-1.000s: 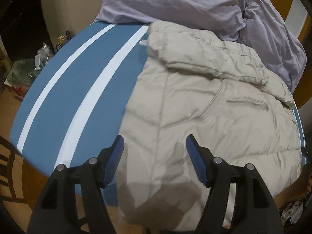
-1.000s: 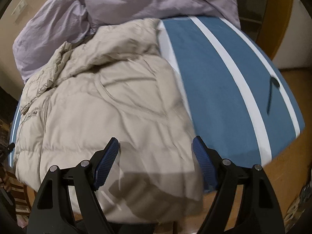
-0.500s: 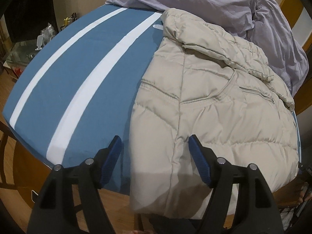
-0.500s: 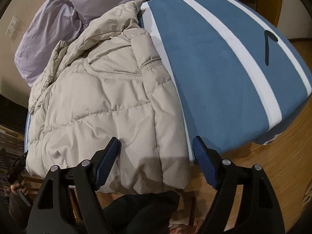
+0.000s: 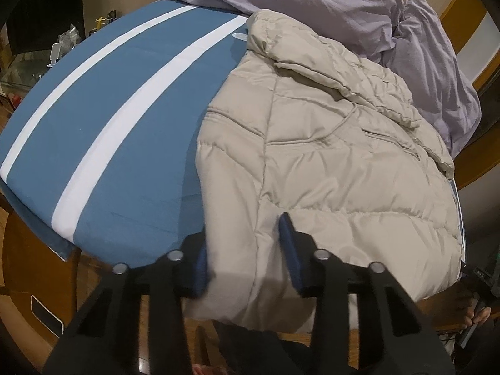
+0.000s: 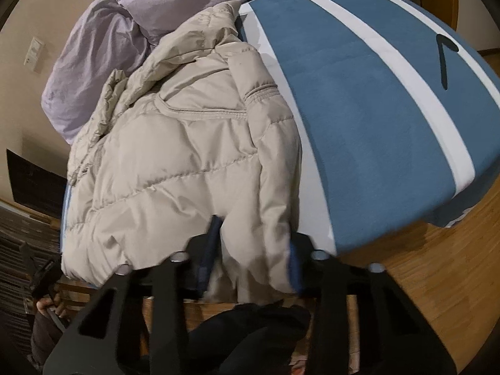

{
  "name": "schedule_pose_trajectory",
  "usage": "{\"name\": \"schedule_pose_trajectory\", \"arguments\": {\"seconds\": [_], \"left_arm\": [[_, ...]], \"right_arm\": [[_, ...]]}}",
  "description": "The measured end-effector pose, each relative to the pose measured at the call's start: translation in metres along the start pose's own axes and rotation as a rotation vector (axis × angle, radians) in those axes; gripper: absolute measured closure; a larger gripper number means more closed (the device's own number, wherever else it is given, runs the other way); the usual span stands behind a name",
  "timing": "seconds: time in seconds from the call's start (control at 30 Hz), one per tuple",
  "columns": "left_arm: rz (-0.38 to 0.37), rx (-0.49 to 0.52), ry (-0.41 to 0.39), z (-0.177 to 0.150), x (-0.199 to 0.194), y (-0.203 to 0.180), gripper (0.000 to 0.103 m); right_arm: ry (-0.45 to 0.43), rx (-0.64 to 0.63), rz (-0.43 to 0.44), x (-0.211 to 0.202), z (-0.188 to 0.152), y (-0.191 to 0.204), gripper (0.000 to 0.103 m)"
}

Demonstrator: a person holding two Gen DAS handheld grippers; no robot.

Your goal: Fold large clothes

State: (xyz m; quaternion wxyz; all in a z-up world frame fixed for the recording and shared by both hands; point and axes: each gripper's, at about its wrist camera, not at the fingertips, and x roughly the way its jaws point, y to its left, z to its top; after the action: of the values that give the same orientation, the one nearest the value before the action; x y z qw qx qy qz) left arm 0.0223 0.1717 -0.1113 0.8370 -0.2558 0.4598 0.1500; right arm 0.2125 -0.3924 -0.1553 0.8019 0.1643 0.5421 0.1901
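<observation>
A beige puffer jacket (image 5: 328, 156) lies on a blue bed with white stripes (image 5: 103, 118), its hem hanging over the near edge. My left gripper (image 5: 243, 250) is partly closed around the jacket's hem at its left corner, with fabric between the blue pads (image 5: 289, 240). In the right wrist view the same jacket (image 6: 187, 156) fills the left half, and my right gripper (image 6: 253, 250) is partly closed around the hem at its right corner. Fabric covers part of each gripper's inner pads.
A crumpled lilac duvet (image 5: 328, 3) lies at the head of the bed behind the jacket. The bed's wooden frame (image 5: 34, 265) and wooden floor (image 6: 437, 250) lie below the near edge. A dark strap (image 6: 443, 59) lies on the blue sheet at the right.
Both grippers have dropped to the bed's near edge and narrowed from wide open, and the jacket's hem now sits between their pads.
</observation>
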Motion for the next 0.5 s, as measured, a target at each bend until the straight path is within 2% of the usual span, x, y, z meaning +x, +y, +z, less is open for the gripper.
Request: {"name": "schedule_pose_trajectory", "arguments": {"seconds": [0.1,0.2,0.5], "left_arm": [[-0.005,0.012,-0.011,0.001,-0.005,-0.004,0.081],[-0.008,0.017,-0.024,0.005,-0.012,-0.007,0.087],[-0.023,0.046,-0.106,0.029,-0.039,-0.026,0.093]], "right_arm": [[-0.023,-0.005,0.012,-0.005,0.001,0.003,0.089],[-0.036,-0.025,0.007,-0.011,0.003,0.007,0.091],[-0.150,-0.097,0.029,-0.033,0.029,0.034,0.092]]}}
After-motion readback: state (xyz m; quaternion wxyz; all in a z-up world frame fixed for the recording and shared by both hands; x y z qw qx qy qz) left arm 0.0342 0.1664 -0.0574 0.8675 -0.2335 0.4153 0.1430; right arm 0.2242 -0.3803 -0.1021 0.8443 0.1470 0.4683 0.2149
